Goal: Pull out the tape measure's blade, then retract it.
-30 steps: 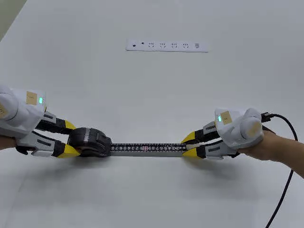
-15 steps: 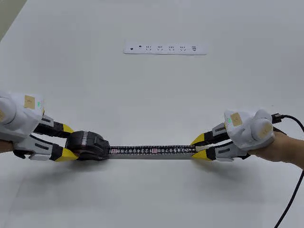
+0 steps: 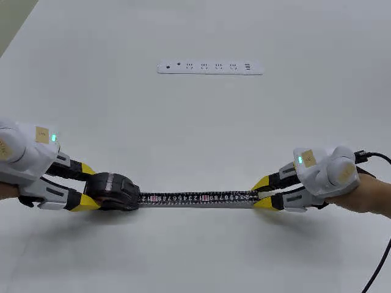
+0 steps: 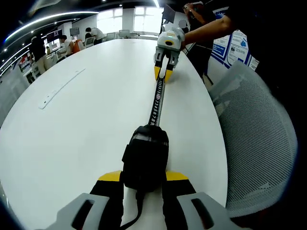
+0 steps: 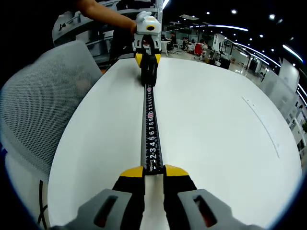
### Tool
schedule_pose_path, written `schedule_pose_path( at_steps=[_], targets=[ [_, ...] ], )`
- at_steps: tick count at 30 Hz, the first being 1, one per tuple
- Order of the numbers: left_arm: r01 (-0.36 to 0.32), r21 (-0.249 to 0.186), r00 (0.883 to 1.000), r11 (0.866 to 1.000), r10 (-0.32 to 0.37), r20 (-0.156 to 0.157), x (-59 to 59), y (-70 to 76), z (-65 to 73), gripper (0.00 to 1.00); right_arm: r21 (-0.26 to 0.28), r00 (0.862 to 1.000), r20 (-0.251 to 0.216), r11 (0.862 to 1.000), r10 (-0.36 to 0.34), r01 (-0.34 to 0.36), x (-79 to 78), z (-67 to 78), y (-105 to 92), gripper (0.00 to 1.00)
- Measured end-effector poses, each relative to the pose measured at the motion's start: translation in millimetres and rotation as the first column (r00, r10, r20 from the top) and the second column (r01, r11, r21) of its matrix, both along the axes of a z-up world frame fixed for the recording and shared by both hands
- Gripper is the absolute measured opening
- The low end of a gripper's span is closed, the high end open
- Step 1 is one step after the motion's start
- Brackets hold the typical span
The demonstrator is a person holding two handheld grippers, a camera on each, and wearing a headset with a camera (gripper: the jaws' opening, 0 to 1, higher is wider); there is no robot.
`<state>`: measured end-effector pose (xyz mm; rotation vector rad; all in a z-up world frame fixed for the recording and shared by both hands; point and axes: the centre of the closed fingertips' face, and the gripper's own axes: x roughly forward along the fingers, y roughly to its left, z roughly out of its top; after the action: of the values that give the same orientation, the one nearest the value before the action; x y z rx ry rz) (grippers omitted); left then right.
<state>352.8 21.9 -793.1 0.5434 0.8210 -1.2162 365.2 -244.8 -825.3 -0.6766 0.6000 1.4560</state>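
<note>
The left gripper clamps the black tape measure case on the counter. The right gripper pinches the tip of the blade, which lies drawn out between them. The case looks rigid and easy to hold firmly, while the thin blade is likely springy and slick and is best held at its end.

the right gripper comes up from 6 o'clock, its yellow-tipped jaws pinched on the end of the blade. the blade lies numbers up on the white table, running toward 12 o'clock to the tape measure case, clamped in the left gripper. a mesh chair sits at 9 o'clock.
</note>
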Motion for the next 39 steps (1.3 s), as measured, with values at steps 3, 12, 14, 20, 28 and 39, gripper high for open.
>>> schedule_pose_path(
  at_steps=[3,12,14,20,28,39],
  targets=[
    [0.004,0.011,1.0,1.0,-0.004,0.002,0.1,0.0,-0.3,0.28,-0.01,1.0,-0.003,1.0,0.003,-0.003,-1.4,-1.0,0.4,0.12],
    [-0.009,0.017,1.0,1.0,0.009,0.0,0.0,1.1,-0.5,0.29,-0.042,1.0,0.018,0.999,0.01,-0.009,-1.3,-2.4,1.1,0.13],
    [-0.008,0.017,1.0,1.0,0.008,0.0,0.0,1.3,-0.3,0.29,-0.049,1.0,0.023,0.999,0.015,-0.014,-1.5,-2.3,1.1,0.13],
    [-0.007,0.018,1.0,1.0,0.007,-0.002,0.5,0.9,-1.4,0.29,-0.073,0.999,0.037,0.997,0.038,-0.035,-1.0,-2.4,1.0,0.14],
    [-0.021,0.012,1.0,1.0,0.021,0.004,-0.2,0.7,-1.6,0.3,-0.086,0.999,0.045,0.996,0.022,-0.018,-0.7,-2.2,-5.6,0.16],
    [-0.058,-0.01,0.998,0.998,0.058,0.007,-3.7,6.3,0.6,0.36,-0.073,0.998,0.056,0.996,-0.042,0.046,1.7,5.6,-16.7,0.21]
  ],
)
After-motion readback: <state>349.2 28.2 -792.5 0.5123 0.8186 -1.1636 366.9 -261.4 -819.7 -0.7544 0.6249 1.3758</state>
